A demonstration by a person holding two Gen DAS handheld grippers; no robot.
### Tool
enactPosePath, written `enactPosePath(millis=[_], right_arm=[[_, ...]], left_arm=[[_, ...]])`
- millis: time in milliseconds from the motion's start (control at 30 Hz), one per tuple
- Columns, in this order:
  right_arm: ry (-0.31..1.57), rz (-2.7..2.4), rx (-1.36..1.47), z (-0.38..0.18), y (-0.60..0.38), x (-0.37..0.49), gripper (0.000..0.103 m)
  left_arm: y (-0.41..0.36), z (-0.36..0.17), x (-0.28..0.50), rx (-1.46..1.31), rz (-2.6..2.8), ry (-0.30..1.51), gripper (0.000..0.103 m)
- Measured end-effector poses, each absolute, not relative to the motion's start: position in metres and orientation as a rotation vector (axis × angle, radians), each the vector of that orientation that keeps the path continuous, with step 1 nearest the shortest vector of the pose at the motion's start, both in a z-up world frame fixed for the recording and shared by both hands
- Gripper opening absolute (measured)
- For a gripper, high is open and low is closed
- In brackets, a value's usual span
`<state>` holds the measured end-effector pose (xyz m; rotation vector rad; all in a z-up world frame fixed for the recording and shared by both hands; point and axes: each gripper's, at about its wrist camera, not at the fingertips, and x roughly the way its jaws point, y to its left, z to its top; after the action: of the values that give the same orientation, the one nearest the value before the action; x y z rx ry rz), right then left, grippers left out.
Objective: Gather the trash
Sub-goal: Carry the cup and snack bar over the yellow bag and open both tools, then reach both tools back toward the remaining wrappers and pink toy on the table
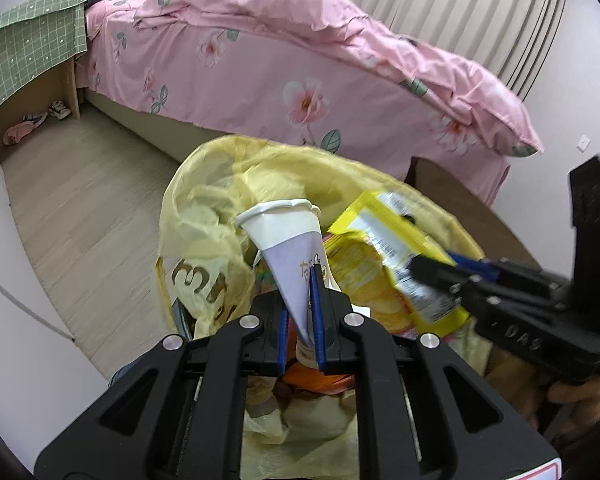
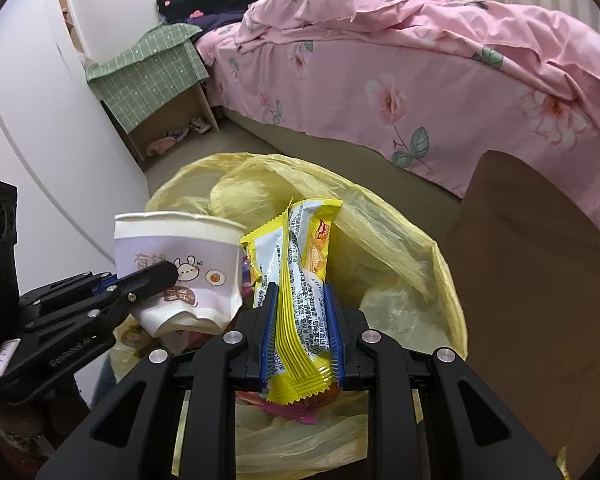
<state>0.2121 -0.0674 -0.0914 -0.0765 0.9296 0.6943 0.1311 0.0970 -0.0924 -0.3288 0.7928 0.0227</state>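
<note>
My left gripper is shut on a crushed white paper cup, held over the open yellow trash bag. The cup also shows in the right wrist view, with the left gripper coming in from the left. My right gripper is shut on a yellow snack wrapper, held above the same bag. In the left wrist view the wrapper and the right gripper sit just right of the cup. Colourful trash lies inside the bag below both grippers.
A bed with a pink floral cover runs along the far side. A small wooden stand under a green cloth stands at its head, with shoes beneath. A brown table lies to the right of the bag. Pale wood floor lies left.
</note>
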Motion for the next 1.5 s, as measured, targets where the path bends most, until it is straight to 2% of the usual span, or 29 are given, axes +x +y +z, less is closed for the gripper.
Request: enactPosePath(millis=[100,167,300,400,533,733,800,867,1133,1267,1500], right_arm=[[0.917,0.709,-0.030,-0.087,-0.073,0.209,0.025],[0.913,0.713,-0.006,-0.084,-0.077,0.209,0.032],[0.912,0.702,0.033,-0.080,-0.089,0.206,0.043],[0.885,0.675,0.031,-0.072,-0.100,0.199,0.044],[0.811,0.634,0.010,-0.053,-0.127,0.178,0.047],[0.713,0.530,0.015,-0.030,-0.194,0.138,0.047],[0.690,0.480,0.014,-0.026,-0.221,0.122,0.053],[0.671,0.434,0.024,-0.027,-0.250,0.106,0.055],[0.736,0.129,0.048,-0.058,-0.365,0.030,0.055],[0.764,-0.013,0.075,-0.076,-0.406,-0.003,0.055],[0.721,0.001,0.196,-0.087,-0.432,-0.005,0.055]], left_arm=[[0.099,-0.084,0.130,-0.355,0.007,0.774,0.010],[0.102,-0.081,0.127,-0.384,0.003,0.766,0.014],[0.111,-0.072,0.120,-0.453,0.002,0.729,0.034],[0.114,-0.065,0.116,-0.463,0.023,0.693,0.050],[0.111,-0.057,0.114,-0.434,0.047,0.681,0.062],[0.089,-0.047,0.109,-0.381,0.005,0.659,0.065],[0.077,-0.044,0.107,-0.365,-0.032,0.652,0.067],[0.062,-0.041,0.105,-0.338,-0.077,0.647,0.070],[-0.021,-0.040,0.100,-0.242,-0.308,0.649,0.071],[-0.069,-0.046,0.106,-0.180,-0.456,0.716,0.071],[-0.146,-0.048,0.107,-0.051,-0.593,0.742,0.071]])
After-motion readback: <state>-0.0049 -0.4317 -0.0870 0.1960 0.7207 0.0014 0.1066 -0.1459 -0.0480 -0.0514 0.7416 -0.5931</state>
